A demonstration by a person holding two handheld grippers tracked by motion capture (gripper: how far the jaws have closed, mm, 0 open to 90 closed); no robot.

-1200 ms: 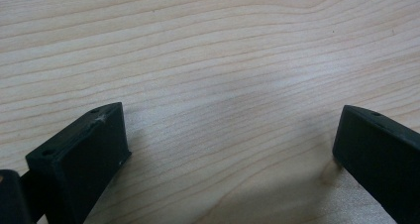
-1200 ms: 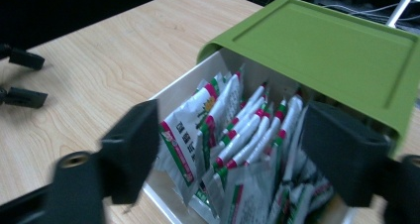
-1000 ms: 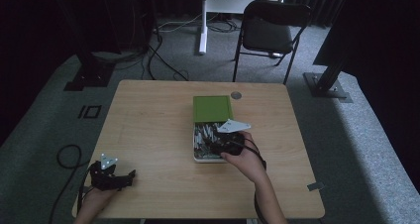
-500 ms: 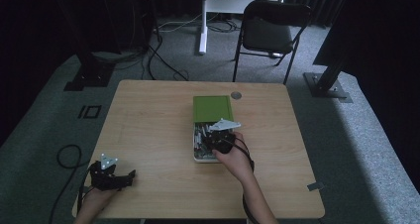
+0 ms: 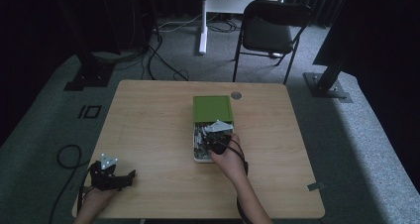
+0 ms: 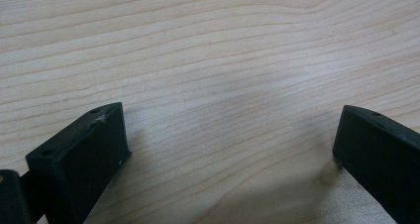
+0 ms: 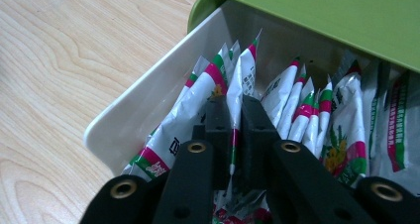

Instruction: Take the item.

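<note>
A white box [image 5: 195, 145] with its green lid [image 5: 212, 108] slid back sits mid-table, packed with several upright sachets [image 7: 307, 110] printed white, red and green. My right gripper [image 5: 216, 142] hangs over the open end of the box. In the right gripper view its jaws are shut on one sachet [image 7: 241, 73], whose top sticks up above the fingertips [image 7: 218, 116]. My left gripper [image 5: 130, 176] rests low at the table's front left corner. In the left gripper view its two jaws stand wide apart over bare wood [image 6: 213, 75], with nothing between them.
A small round grey disc [image 5: 236, 95] lies near the table's far edge behind the box. A black folding chair [image 5: 270, 33] stands beyond the table. Cables trail on the floor at the left [image 5: 64, 157].
My right gripper moved left and slightly forward over the box's open end, onto the sachets. The left gripper stayed put.
</note>
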